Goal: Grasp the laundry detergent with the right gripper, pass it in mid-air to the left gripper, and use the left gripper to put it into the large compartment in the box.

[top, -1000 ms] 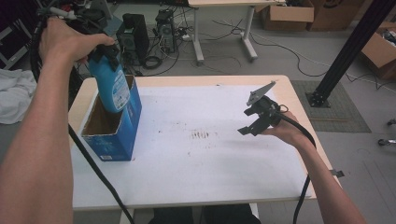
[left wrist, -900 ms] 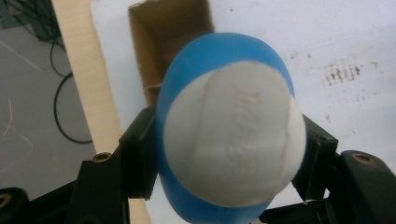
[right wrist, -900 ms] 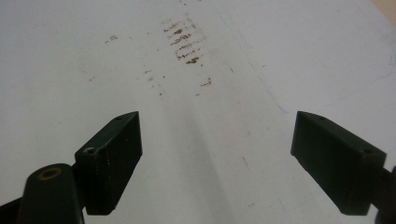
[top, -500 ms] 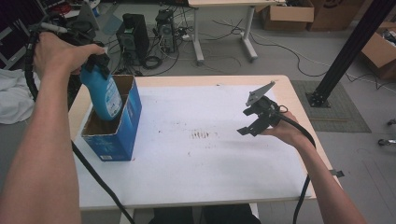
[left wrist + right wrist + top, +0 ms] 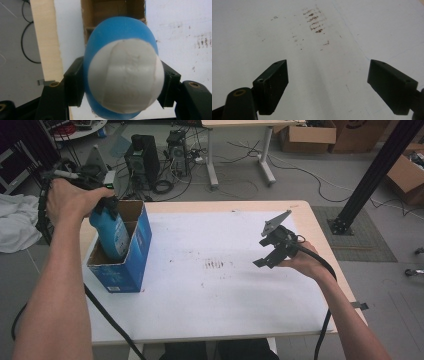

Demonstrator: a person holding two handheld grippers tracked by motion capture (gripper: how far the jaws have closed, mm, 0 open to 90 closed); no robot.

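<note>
Blue bottle (image 5: 111,234) (white cap (image 5: 125,76)) stands upright, lower half inside the open blue cardboard box (image 5: 131,251); box near the surface's left edge.

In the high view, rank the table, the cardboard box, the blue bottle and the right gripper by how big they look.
Largest to smallest:
1. table
2. cardboard box
3. blue bottle, partly sunk in the box, so only part shows
4. right gripper; close to the bottle's visible part, so that order is unsure

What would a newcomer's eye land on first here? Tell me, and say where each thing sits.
First, the blue bottle at the table's left, partly down inside the open blue cardboard box, with the left gripper clamped on it just below its white cap. Next, the right gripper, held over the right side of the white tabletop, its fingers spread wide on nothing.
</note>
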